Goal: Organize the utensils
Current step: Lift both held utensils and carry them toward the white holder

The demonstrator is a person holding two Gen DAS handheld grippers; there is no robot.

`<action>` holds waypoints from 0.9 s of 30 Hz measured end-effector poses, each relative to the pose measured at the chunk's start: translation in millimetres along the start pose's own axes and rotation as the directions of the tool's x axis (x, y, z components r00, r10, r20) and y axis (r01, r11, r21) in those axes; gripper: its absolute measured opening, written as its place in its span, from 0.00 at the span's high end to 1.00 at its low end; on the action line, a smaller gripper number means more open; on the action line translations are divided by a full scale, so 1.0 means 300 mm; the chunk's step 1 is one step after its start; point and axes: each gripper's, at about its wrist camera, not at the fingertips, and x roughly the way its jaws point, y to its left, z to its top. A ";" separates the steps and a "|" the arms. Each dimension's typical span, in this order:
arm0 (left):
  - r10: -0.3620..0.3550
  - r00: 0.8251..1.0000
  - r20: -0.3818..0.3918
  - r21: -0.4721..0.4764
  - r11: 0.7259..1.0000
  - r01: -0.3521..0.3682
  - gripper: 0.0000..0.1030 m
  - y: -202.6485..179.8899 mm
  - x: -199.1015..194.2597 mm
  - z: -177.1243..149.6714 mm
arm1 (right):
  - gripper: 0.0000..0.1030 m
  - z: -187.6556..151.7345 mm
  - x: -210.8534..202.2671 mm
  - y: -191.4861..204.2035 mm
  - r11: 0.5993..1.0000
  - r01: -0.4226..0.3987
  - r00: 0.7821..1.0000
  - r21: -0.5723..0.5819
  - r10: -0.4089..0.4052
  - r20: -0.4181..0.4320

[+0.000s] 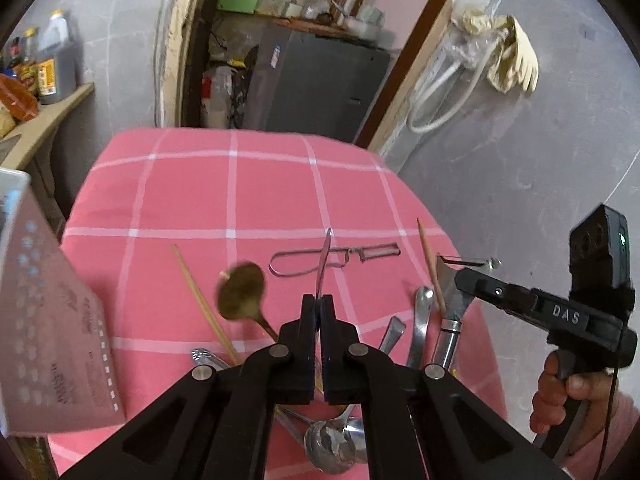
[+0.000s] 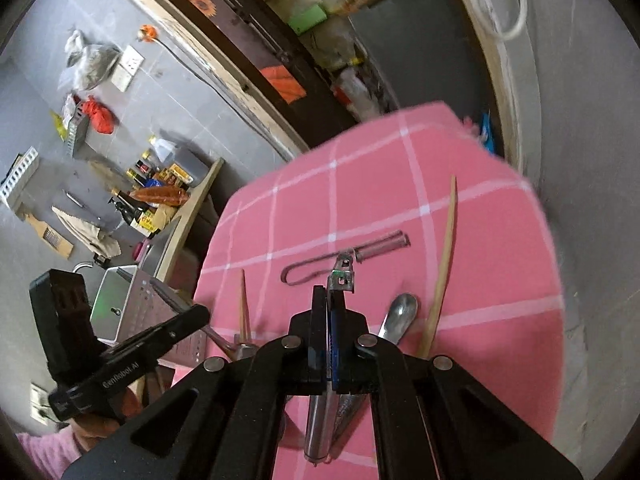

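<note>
My left gripper (image 1: 318,300) is shut on a thin steel utensil handle (image 1: 323,264) that sticks out past the pads, seen edge-on; its other end is hidden behind the fingers. My right gripper (image 2: 329,294) is shut on a steel peeler (image 2: 341,280) with a tubular handle, held above the pink checked tablecloth (image 2: 400,184). In the left wrist view the right gripper (image 1: 460,276) is at the right with the peeler (image 1: 450,300) hanging from it. On the cloth lie a wire-handled peeler (image 1: 336,258), two chopsticks (image 1: 204,304) (image 2: 442,264), a dark spoon (image 1: 240,292) and steel spoons (image 2: 400,312).
A metal box grater (image 1: 52,320) stands at the table's left edge, close to the left gripper (image 2: 196,316). More steel spoons (image 1: 336,444) lie under my left gripper. A shelf of bottles (image 2: 156,196) runs along the grey wall. A person's hand (image 1: 568,396) grips the right handle.
</note>
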 end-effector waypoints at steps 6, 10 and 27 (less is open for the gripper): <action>0.012 0.996 0.089 0.004 1.000 -0.012 0.98 -0.004 -0.119 0.054 | 0.98 0.058 -0.146 0.097 0.996 0.027 0.993 -0.083 -0.017 0.116; 0.010 0.991 0.133 0.031 0.999 -0.014 0.98 -0.013 -0.204 0.090 | 0.98 0.090 -0.228 0.198 0.989 0.039 0.982 -0.145 -0.011 0.186; 0.069 0.942 0.330 0.063 0.994 -0.094 0.98 0.096 -0.603 0.220 | 0.98 0.130 -0.318 0.676 0.941 -0.071 0.918 -0.331 0.191 0.347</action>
